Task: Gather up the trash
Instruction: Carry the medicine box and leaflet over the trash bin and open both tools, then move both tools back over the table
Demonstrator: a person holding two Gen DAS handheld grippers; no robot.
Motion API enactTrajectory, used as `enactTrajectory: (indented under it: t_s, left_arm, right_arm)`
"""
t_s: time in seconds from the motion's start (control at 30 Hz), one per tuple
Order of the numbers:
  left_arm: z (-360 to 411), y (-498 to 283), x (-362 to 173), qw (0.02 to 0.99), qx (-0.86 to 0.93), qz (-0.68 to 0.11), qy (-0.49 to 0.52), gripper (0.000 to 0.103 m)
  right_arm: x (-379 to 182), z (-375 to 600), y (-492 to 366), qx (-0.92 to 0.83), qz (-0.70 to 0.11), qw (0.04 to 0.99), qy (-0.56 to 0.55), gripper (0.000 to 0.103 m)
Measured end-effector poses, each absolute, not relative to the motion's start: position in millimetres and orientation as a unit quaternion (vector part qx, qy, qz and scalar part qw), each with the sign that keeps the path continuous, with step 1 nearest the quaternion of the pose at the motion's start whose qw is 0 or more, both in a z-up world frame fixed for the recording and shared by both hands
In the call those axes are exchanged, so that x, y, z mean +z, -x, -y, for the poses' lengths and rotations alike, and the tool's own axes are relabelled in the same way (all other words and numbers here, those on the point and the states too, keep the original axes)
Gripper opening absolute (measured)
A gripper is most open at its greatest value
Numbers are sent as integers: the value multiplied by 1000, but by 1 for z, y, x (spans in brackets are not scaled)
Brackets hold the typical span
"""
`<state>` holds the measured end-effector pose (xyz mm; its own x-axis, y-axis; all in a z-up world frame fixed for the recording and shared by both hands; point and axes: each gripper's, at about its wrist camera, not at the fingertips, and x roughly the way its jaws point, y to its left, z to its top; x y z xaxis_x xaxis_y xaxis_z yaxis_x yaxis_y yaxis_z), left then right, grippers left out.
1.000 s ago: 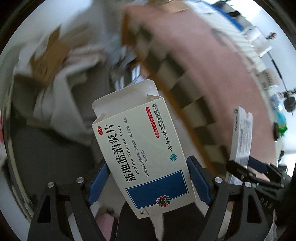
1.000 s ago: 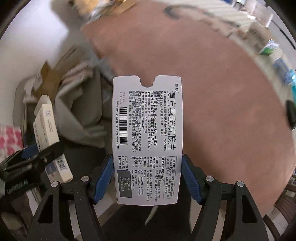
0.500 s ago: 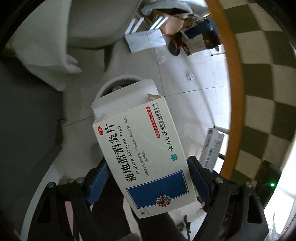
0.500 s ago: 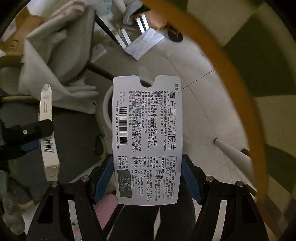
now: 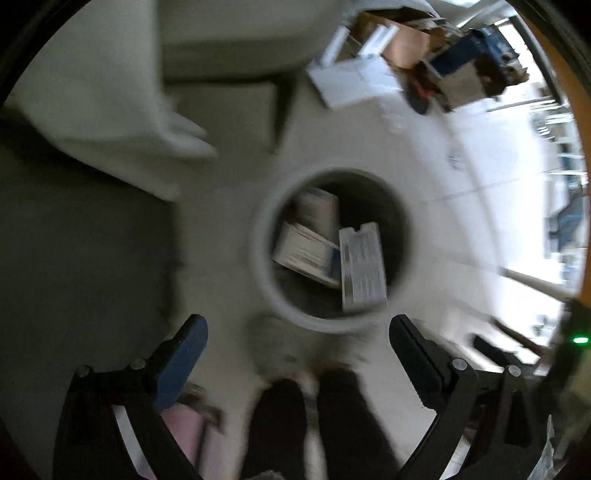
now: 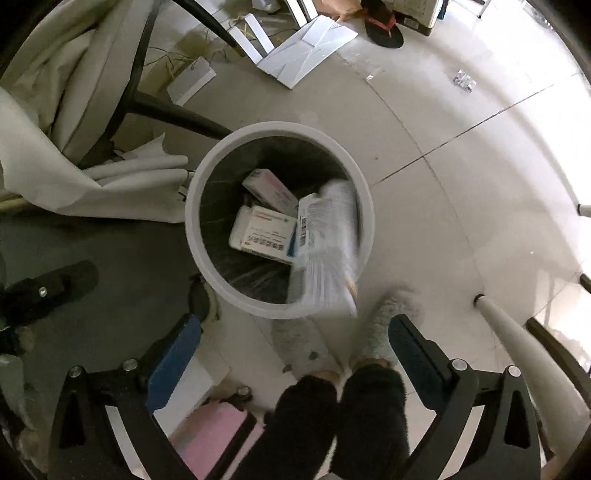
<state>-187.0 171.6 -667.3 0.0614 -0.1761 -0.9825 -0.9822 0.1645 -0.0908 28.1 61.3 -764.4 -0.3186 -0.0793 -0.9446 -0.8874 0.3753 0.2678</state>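
Note:
A round white trash bin (image 6: 207, 258) stands on the floor below both grippers; it also shows in the left wrist view (image 5: 258, 258). Inside lie medicine boxes: a white box with red print (image 6: 264, 234), a pink-white box (image 6: 269, 190), and the grey printed box (image 6: 328, 251), blurred and tilted against the bin's right wall. The left wrist view shows the grey box (image 5: 362, 267) and the white and blue box (image 5: 306, 253) in the bin. My left gripper (image 5: 297, 343) is open and empty above the bin. My right gripper (image 6: 295, 341) is open and empty above the bin.
A chair with white cloth (image 6: 74, 110) and dark legs stands left of the bin. Flat white cardboard (image 6: 306, 51) and a black slipper (image 6: 384, 31) lie on the tiled floor beyond. The person's dark-trousered legs (image 6: 332, 424) and a white table leg (image 6: 517, 332) are near.
Both grippers have opened and let go of their boxes. The white and blue box and the grey printed box have dropped into the bin. The left view is blurred by motion.

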Motion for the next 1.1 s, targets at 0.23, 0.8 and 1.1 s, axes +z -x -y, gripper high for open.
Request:
enactTrajectory:
  t_s: [0.23,0.8,1.1]
  left_arm:
    - [-152,205,-629,513,434,-586,453,100]
    - [-111,188,-474,558,429,-574,418,100]
    - [-87,182,-379,584,435,-559,396,100]
  right_arm:
    - [-717,-51,-25,419,-639,502,404,103]
    - [-523,-30,-34,434,-600,547,391,103]
    - [-416,-4,-38,456,-591,562,357,103]
